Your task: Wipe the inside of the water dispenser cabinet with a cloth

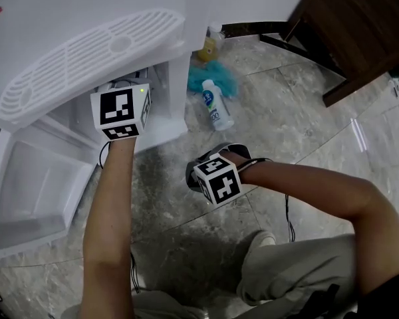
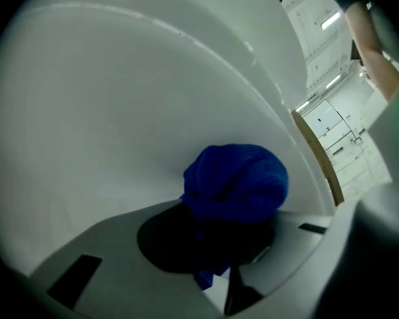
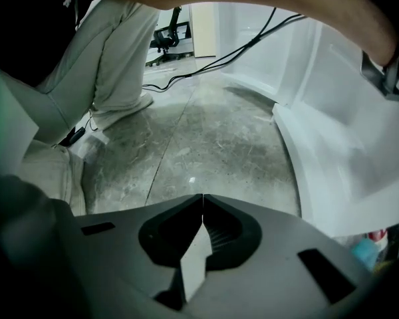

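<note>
The white water dispenser [image 1: 86, 18] stands at the upper left with its lower cabinet door [image 1: 33, 191] swung open. The left gripper's marker cube [image 1: 123, 111] sits at the cabinet opening, under the drip grille [image 1: 86, 58]; its jaws are hidden there. In the left gripper view my left gripper [image 2: 233, 201] is shut on a bunched dark blue cloth [image 2: 238, 181], held close to a white curved inner wall [image 2: 120, 111]. My right gripper [image 3: 202, 195] is shut with nothing in it and points down at the marble floor [image 3: 206, 138]. Its marker cube [image 1: 217, 179] hangs right of the cabinet.
On the floor beside the dispenser lie a teal cloth [image 1: 221, 77], a white bottle [image 1: 217, 105] and a yellowish bottle [image 1: 208, 45]. Dark wooden furniture [image 1: 346, 25] stands at the upper right. The person's leg and shoe [image 1: 266, 244] are below, and cables [image 3: 206, 65] run across the floor.
</note>
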Demonstrator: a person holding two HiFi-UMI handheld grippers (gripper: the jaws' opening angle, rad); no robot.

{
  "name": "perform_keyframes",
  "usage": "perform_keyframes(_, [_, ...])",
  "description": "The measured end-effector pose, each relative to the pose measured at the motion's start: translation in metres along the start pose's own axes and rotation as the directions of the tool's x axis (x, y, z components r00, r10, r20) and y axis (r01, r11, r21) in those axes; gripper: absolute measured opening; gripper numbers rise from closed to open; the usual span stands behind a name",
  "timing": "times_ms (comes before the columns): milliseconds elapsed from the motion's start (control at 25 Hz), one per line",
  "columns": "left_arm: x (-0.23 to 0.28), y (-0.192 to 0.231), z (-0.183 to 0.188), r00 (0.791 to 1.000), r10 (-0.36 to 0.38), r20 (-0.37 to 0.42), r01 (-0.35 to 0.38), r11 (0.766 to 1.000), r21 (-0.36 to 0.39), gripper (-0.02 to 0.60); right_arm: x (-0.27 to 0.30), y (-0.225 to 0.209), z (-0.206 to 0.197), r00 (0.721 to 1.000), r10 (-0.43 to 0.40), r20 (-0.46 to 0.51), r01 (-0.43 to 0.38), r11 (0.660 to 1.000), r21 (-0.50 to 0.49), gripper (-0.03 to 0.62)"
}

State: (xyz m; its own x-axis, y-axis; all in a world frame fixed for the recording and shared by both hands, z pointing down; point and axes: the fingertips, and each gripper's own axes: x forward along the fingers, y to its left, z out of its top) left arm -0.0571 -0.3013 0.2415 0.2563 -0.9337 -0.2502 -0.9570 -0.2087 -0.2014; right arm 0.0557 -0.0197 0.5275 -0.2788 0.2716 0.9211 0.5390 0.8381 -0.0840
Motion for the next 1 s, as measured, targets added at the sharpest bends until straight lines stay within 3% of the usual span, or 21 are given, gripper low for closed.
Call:
perform_keyframes(320, [0.026,0.022,-0.002,0.998,0.056,-0.013,-0.055,0.997,0.047,0.081,-0.010,0.006,-0.015,0.999,-0.001,0.038,-0.003,0.995,0.105,-0.002])
perform_keyframes(520, [0.024,0.021,-0.004,0.996,0.083,-0.027,-0.083,0.996,-0.008,0.080,-0.012,0.007,-0.010,0.997,0.016,0.074,-0.028,0.987,0.161,-0.002])
perform_keyframes(760, [0.016,0.012,-0.001,0.995,0.098,0.004,-0.098,0.995,-0.024,0.080,-0.013,0.002,0.004,0.996,0.015,0.086,-0.027,0.990,0.142,-0.002])
perform_keyframes(1000, [0.031,0.025,-0.005,0.995,0.096,-0.023,-0.097,0.995,-0.023,0.080,-0.016,0.013,0.004,0.996,0.012,0.087,-0.023,0.992,0.126,-0.002])
